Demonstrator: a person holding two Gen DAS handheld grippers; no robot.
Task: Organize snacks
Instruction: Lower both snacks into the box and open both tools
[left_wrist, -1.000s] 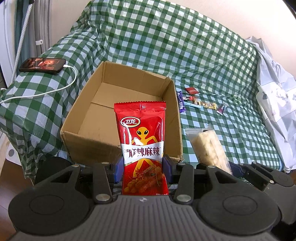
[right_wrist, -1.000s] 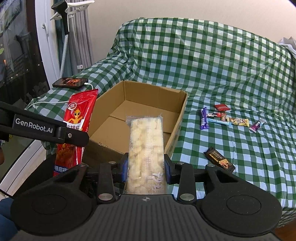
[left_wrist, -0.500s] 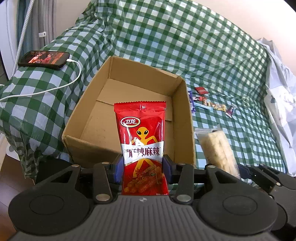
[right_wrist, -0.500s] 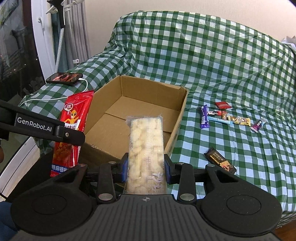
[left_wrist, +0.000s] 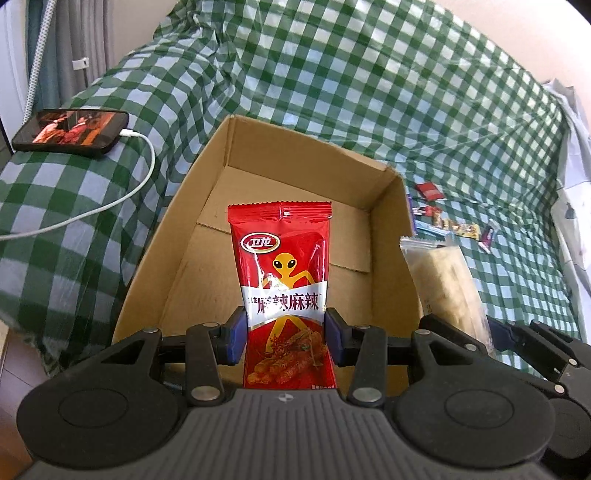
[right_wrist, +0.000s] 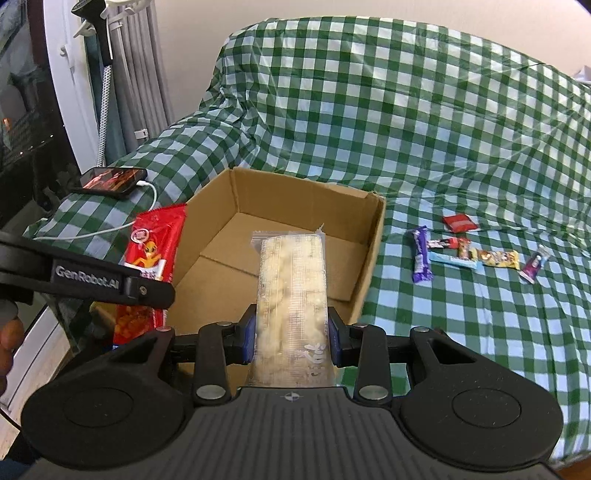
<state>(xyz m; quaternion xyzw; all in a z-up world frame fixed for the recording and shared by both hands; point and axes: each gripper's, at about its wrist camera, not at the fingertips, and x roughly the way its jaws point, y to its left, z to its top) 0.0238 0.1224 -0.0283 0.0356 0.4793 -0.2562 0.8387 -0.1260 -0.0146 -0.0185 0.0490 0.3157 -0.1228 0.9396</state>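
Note:
My left gripper (left_wrist: 284, 334) is shut on a red snack packet (left_wrist: 284, 273) with a yellow alien figure, held upright over the near edge of an open cardboard box (left_wrist: 388, 206). My right gripper (right_wrist: 291, 339) is shut on a clear packet of pale crackers (right_wrist: 291, 284), held upright over the box's (right_wrist: 373, 236) near right side. The box inside shows only bare cardboard. In the right wrist view the red packet (right_wrist: 155, 247) and the left gripper's arm (right_wrist: 85, 282) are at the left. The cracker packet (left_wrist: 443, 280) shows at the right in the left wrist view.
The box sits on a sofa under a green checked cover (right_wrist: 406, 122). Several small snack bars (right_wrist: 469, 254) lie on the cover right of the box. A phone (left_wrist: 70, 129) with a white charging cable (left_wrist: 136, 181) lies on the left armrest. White fabric (left_wrist: 576, 184) is at far right.
Both grippers have moved forward toward the box with their packets; the box now appears larger and closer under both.

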